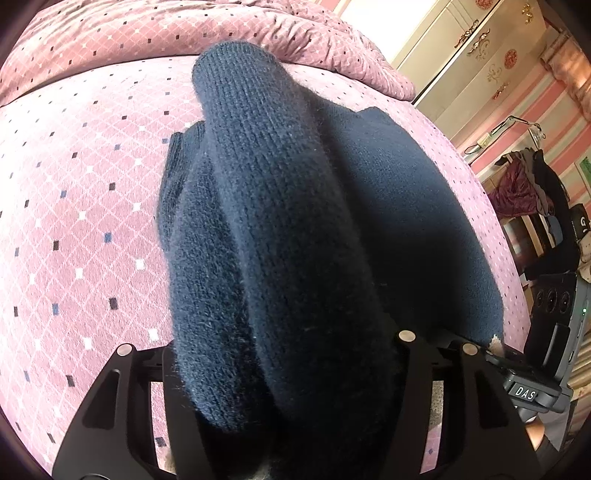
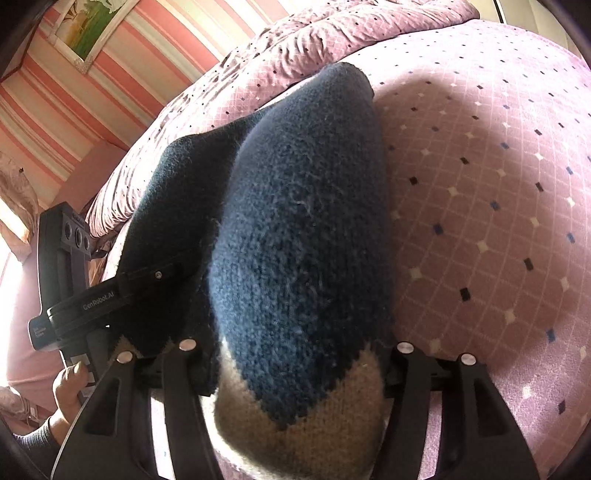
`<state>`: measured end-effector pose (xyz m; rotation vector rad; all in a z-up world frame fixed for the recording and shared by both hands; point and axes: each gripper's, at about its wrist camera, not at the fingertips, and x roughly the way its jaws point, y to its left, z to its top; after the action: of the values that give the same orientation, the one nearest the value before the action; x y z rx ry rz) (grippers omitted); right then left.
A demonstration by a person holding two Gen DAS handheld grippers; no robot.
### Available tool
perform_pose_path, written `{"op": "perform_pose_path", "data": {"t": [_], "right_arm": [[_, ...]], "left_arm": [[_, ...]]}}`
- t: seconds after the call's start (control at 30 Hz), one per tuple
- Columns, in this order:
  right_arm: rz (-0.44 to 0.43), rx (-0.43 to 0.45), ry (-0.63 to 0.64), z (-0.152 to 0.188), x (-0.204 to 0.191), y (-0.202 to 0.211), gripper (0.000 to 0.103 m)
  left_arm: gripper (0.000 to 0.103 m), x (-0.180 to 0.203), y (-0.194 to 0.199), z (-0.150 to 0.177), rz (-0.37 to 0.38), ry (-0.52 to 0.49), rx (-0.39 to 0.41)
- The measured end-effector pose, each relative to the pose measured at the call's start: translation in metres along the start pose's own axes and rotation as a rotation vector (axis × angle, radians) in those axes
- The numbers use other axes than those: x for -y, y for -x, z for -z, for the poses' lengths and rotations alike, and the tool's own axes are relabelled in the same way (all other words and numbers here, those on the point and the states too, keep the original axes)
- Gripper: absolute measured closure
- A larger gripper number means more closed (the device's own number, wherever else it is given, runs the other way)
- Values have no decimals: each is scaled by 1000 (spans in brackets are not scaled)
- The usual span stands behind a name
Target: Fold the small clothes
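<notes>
Navy knit fills both wrist views. The left claw (image 1: 295, 424) is clenched on a bunched fold of the sweater (image 1: 288, 221), which rises from between its fingers and runs away from the camera. The right claw (image 2: 291, 417) grips another fold of the same sweater (image 2: 299, 229), where a tan band (image 2: 295, 443) meets the navy. The rest of the sweater lies on the bed (image 1: 74, 221), on a pink diamond-pattern cover. A rumpled quilt (image 1: 147, 33) lies at the far side. Left of the right claw, a hand (image 2: 68, 387) holds the other claw's handle.
</notes>
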<state>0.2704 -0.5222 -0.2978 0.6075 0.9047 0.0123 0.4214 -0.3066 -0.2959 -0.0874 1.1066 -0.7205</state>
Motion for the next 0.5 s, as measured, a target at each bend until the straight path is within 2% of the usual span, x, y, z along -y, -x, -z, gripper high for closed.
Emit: {"op": "perform_pose_path", "data": {"t": [0.17,0.27,0.33,0.4,0.43,0.5], "right_arm": [[-7,-9,-3,-1,1,-1,38],[-12,-18,-8,-2,1,-2,33],[-16,-23,-14,-2,1,-3,25],[-12,-29,-19,-4,1,-3,22],[-5,-28,-24,-5,1,-3,14],[16,-1,-16,-7,0,4,11]], "left_arm": [[41,5,-4,-5,-3,6,-7],[31,1,-5,-6,-9,22,-16],[22,-1,-5,-7,-3,38,-26],[18,-6,-4,-7,-5,42,-33],[17,-7,-3,-7,-4,39,-35],[13,-10,2,-5,-9,32,-33]]}}
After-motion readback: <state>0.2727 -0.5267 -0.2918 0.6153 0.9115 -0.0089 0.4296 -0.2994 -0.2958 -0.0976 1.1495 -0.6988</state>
